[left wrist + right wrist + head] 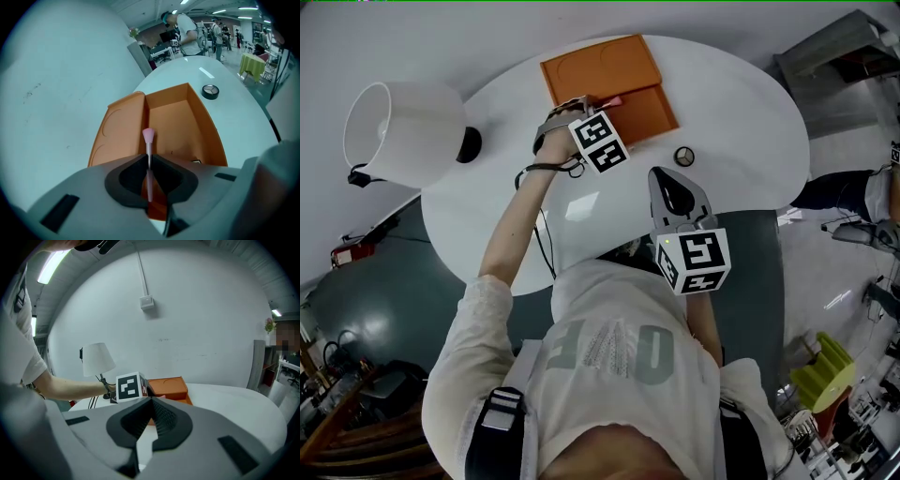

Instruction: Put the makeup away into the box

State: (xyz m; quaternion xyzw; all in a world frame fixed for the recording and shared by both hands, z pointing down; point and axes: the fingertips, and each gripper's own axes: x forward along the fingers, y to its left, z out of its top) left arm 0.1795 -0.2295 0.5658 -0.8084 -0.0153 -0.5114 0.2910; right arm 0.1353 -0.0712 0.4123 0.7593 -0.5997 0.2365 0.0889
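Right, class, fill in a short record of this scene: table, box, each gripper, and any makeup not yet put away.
Table: white oval table, white shaded lamp at its edge
Box: flat orange box, lid open
Left gripper: shut on slim pink-tipped makeup brush, over the box
Right gripper: shut, empty, away from the box
Not yet in box: round dark compact, on the table beside the box

The left hand-held gripper (pixel 149 158) has its jaws closed on the thin handle of a makeup brush (pixel 148 143). The brush's pink tip points away from the camera, over the open orange box (pixel 206 133). The box's lid (pixel 119 133) lies open to the left. Beyond the box, a round compact (pixel 210 91) sits apart from it on the white desk (pixel 241 119).
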